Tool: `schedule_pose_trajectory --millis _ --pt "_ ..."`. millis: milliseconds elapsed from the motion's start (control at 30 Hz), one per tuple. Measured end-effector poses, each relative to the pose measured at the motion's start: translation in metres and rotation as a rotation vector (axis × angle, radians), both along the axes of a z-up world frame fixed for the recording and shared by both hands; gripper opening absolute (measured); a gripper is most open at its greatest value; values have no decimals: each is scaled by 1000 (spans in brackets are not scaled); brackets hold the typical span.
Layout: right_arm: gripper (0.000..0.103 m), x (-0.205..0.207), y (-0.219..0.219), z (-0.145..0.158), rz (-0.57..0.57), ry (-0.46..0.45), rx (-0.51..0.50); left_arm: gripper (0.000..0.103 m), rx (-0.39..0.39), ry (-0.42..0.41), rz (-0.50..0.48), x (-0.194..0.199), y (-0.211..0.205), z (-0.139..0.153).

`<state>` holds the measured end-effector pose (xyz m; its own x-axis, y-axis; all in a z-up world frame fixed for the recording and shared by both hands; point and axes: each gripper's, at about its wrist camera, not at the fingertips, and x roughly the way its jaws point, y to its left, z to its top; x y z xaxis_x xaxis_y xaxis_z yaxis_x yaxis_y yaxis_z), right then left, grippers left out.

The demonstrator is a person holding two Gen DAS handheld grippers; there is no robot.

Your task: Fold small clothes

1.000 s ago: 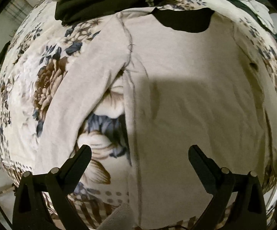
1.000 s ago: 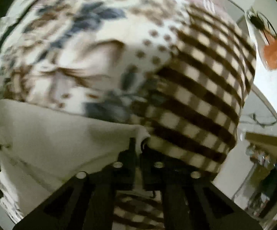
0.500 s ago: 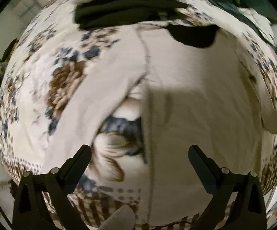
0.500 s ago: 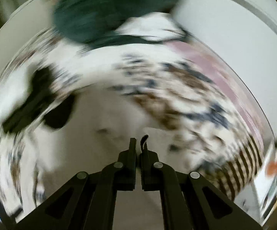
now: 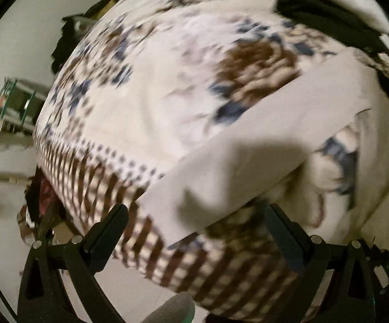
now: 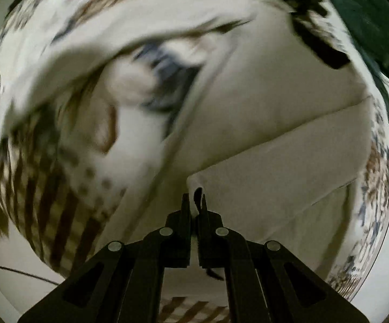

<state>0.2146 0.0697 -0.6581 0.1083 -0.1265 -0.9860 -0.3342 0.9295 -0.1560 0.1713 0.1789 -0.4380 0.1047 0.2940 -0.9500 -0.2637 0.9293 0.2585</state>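
Note:
A cream long-sleeved top (image 6: 275, 113) lies flat on a floral blanket (image 5: 146, 102). My right gripper (image 6: 194, 202) is shut on the cuff of its right sleeve (image 6: 288, 177) and holds that sleeve folded across the body of the top. In the left wrist view the other sleeve (image 5: 248, 161) runs diagonally over the blanket, its cuff end just in front of my left gripper (image 5: 194, 220). The left gripper is open and empty, and its jaws stand wide apart above the cuff end.
A pile of black and white clothes (image 5: 326, 8) lies at the blanket's far edge, with a dark green garment (image 6: 369, 21) beside it. The blanket's brown checked border (image 5: 151, 231) hangs over the bed edge. Clutter and a floor (image 5: 9, 123) lie to the left.
My right gripper has carried the sleeve cuff inward, folding the sleeve over the top's body. My left gripper has swung left toward the other sleeve's cuff, still open.

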Motion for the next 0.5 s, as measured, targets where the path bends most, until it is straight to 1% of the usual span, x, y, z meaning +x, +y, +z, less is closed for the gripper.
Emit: schedule_pose_trajectory --millis 100,133,200,233,333,367,400,467,500 --pt "3 -16 16 -16 37 40 -39 103 -9 23 45 -13 16 -9" --pt "3 -17 17 -20 32 53 -41 103 -21 36 72 -18 23 -13" --pt "5 -17 13 -23 -24 105 12 103 -76 57 142 -27 38 -23" --pt "5 -14 7 -22 -66 136 62 103 -105 67 174 -31 43 -27" --pt "11 -13 -18 -17 -196 217 231 103 -197 97 296 -50 70 -44" --pt "15 -14 -26 -15 -237 230 268 103 -217 107 336 -57 80 -50" --pt "23 -18 -36 -12 -278 230 294 103 -236 115 375 -63 89 -55" --pt "34 -26 -53 -5 -342 213 331 103 -271 123 446 -73 107 -66" --pt "35 -31 -60 -2 -370 206 343 103 -289 125 471 -75 114 -71"
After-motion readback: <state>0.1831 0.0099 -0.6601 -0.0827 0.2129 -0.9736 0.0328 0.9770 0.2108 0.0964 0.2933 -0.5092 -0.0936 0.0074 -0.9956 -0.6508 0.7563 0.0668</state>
